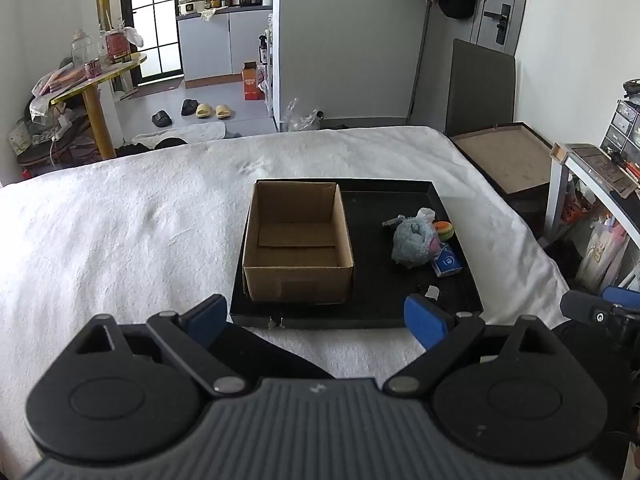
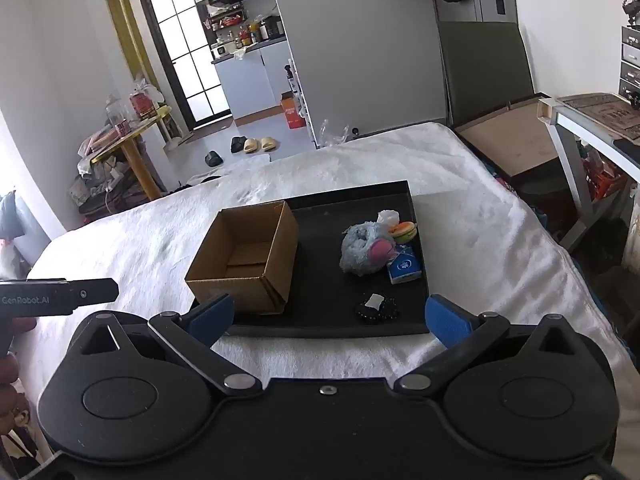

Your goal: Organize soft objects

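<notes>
Nearest the lens in each wrist view sits the black body of a gripper, tilted downward toward a white bed cover (image 1: 120,220). Left gripper (image 1: 316,316) has its blue-padded fingers (image 1: 420,320) spread wide with nothing between them, hovering short of the near edge of a black tray (image 1: 460,300) that lies on the cover. Right gripper (image 2: 330,316) is likewise fully spread and holds nothing, its pads (image 2: 444,320) framing the tray's near rim from above without touching it. At the left edge of the right wrist view, the other tool's black bar pokes in, with part of a hand beneath it. On the tray's left part stands an open cardboard box (image 1: 298,252), upright, with only folded flaps showing inside it. Well apart from it, on the tray's right part, the soft things cluster together: a blue plush toy (image 2: 362,250) with a pink patch, a blue tissue pack (image 2: 404,268) touching it, a white crumpled piece (image 2: 387,216) and a soft orange-and-green toy (image 2: 405,231) just behind. A small dark item with a white tag (image 2: 376,306) lies nearer, by the tray's front edge.
</notes>
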The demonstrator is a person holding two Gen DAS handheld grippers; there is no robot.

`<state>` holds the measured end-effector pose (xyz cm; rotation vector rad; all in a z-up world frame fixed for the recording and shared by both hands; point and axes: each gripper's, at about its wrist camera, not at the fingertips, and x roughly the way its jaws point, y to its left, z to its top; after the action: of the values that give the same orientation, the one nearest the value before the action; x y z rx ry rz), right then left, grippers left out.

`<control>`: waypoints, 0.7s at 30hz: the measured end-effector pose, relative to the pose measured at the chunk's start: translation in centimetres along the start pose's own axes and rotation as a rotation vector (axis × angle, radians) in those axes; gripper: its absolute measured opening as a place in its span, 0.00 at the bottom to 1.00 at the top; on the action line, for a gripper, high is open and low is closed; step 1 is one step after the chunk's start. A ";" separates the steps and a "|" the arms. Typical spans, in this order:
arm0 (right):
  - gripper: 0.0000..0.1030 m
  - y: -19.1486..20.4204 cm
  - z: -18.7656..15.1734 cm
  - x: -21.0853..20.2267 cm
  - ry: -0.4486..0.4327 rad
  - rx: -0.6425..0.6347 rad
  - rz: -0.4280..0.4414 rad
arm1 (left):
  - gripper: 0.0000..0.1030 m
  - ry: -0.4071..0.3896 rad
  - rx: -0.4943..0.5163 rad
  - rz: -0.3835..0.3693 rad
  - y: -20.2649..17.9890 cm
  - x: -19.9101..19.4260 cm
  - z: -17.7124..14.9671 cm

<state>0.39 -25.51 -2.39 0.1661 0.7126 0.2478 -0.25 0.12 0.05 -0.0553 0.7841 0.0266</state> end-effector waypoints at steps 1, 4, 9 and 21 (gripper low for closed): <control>1.00 0.0 0.0 0.0 -0.003 0.004 -0.002 | 0.92 0.012 0.013 0.003 -0.1 0.1 0.1; 1.00 0.2 0.2 0.1 -0.010 0.009 -0.008 | 0.92 0.015 0.011 0.001 -0.2 0.2 0.0; 1.00 0.4 0.1 -0.3 -0.025 -0.010 0.002 | 0.92 0.014 0.014 -0.010 0.0 0.2 -0.2; 1.00 0.8 0.4 -0.3 -0.011 -0.033 -0.014 | 0.92 0.011 0.028 -0.008 -0.4 -0.1 -0.1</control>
<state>0.31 -24.89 -1.66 0.1315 0.6978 0.2450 -0.36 -0.31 0.09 -0.0321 0.7948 0.0079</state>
